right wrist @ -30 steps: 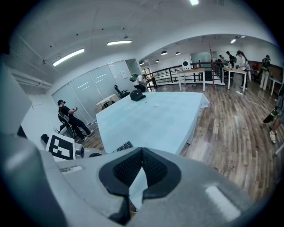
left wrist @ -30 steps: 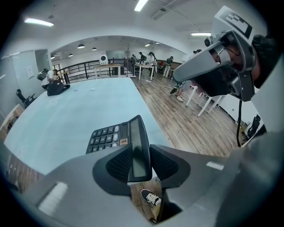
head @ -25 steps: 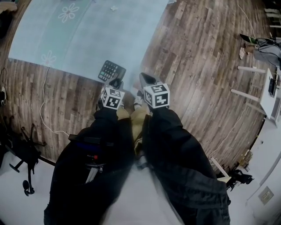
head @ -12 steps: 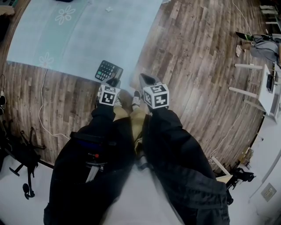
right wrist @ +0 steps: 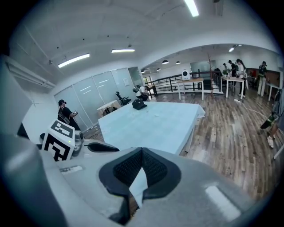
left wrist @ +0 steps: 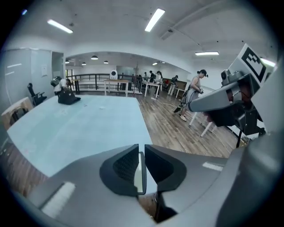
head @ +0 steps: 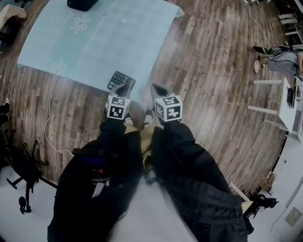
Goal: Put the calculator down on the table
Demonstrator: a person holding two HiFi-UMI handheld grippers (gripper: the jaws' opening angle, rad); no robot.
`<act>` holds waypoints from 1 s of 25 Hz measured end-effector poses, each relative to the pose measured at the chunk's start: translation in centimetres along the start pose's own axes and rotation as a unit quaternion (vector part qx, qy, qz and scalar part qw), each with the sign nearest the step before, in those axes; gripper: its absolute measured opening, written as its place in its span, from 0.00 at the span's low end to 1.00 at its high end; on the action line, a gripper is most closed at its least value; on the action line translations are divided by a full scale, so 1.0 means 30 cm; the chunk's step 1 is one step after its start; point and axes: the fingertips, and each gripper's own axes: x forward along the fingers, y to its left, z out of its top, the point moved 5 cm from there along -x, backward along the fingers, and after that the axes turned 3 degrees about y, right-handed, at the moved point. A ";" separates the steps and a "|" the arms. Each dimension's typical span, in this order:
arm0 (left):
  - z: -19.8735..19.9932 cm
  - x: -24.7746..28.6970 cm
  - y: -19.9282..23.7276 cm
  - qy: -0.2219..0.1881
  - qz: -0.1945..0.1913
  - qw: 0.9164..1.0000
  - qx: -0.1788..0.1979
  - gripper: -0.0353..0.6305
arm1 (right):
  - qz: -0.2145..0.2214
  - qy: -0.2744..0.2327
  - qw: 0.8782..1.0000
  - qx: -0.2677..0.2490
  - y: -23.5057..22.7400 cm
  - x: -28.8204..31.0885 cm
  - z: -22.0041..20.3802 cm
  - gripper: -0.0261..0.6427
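The dark calculator lies flat on the near corner of the pale blue table. My left gripper hovers just at its near edge; its jaws have just been closing. In the left gripper view the left gripper shows only a narrow slit with nothing between the pads, above the table; the calculator is out of that view. My right gripper hangs beside it over the wooden floor. In the right gripper view the right gripper has its pads meeting, empty.
A black bag sits at the table's far end. A white cable trails over the wooden floor at left, near a black stand. White furniture stands at right. People stand by distant tables.
The left gripper has lifted a little from the calculator, which stays on the table corner. The right gripper has risen slightly. The head view now shows more of the table.
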 end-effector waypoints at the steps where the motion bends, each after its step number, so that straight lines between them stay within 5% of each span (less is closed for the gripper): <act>1: 0.041 -0.025 0.005 -0.018 0.009 1.000 0.005 0.10 | 0.004 -0.009 1.000 -0.006 0.012 -0.005 0.025 0.04; 10: 0.424 -0.326 0.035 -0.192 0.037 0.980 0.025 0.05 | 0.018 -0.114 0.992 -0.054 0.114 -0.124 0.293 0.04; 15: 0.614 -0.508 0.033 -0.285 0.040 0.956 0.056 0.05 | 0.012 -0.174 0.981 -0.085 0.157 -0.199 0.433 0.04; 25: 0.793 -0.808 -0.041 -0.383 0.057 0.918 0.084 0.05 | 0.004 -0.301 0.940 -0.157 0.292 -0.461 0.649 0.04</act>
